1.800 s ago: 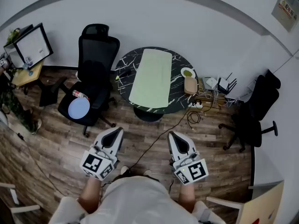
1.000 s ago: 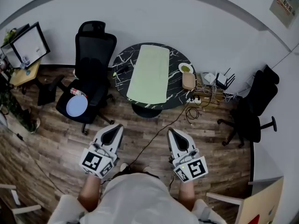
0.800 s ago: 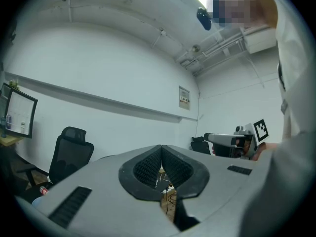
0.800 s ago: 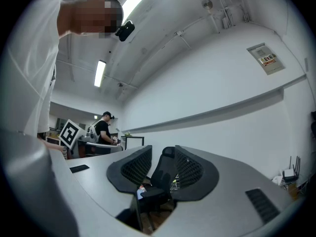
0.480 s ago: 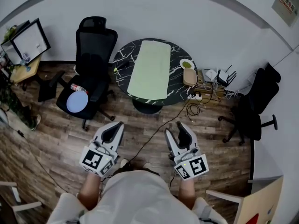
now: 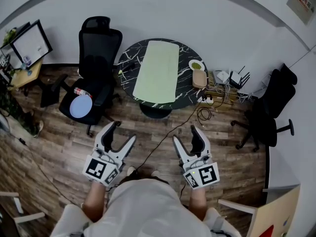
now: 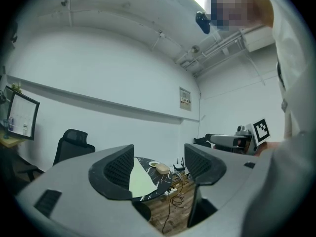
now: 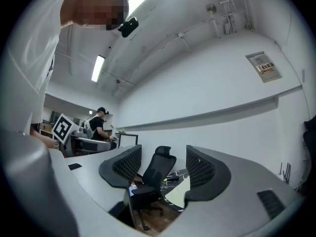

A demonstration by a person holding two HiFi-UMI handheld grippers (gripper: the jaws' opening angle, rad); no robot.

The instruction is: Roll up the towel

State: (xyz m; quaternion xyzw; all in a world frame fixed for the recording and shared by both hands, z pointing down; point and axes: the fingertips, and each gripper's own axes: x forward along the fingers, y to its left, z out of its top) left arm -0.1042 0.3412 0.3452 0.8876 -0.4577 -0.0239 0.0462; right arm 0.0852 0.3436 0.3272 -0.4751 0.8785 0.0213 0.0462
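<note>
A pale green towel [image 6: 157, 72] lies spread flat on the round black marble table [image 6: 129, 63], far ahead of me across the wood floor. Both grippers hang in the air near my body, well short of the table. The jaws of my left gripper [image 6: 123, 134] are opening and hold nothing. My right gripper [image 6: 186, 136] is also opening, with nothing between its jaws. In the left gripper view the towel [image 7: 140, 179] shows between the jaws of the left gripper [image 7: 159, 167]. In the right gripper view the right gripper [image 8: 159, 169] frames the towel's edge [image 8: 178, 191] beside a black chair [image 8: 159, 163].
A black office chair [image 6: 96, 58] left of the table carries a blue disc [image 6: 81, 107] and a can. A green bowl [image 6: 196, 65] and a tan box [image 6: 199, 78] sit at the table's right edge. Cables [image 6: 212, 105] lie on the floor; another chair [image 6: 269, 117] stands at right.
Both grippers went from shut to open, the right one first, then the left. Neither hand has moved much.
</note>
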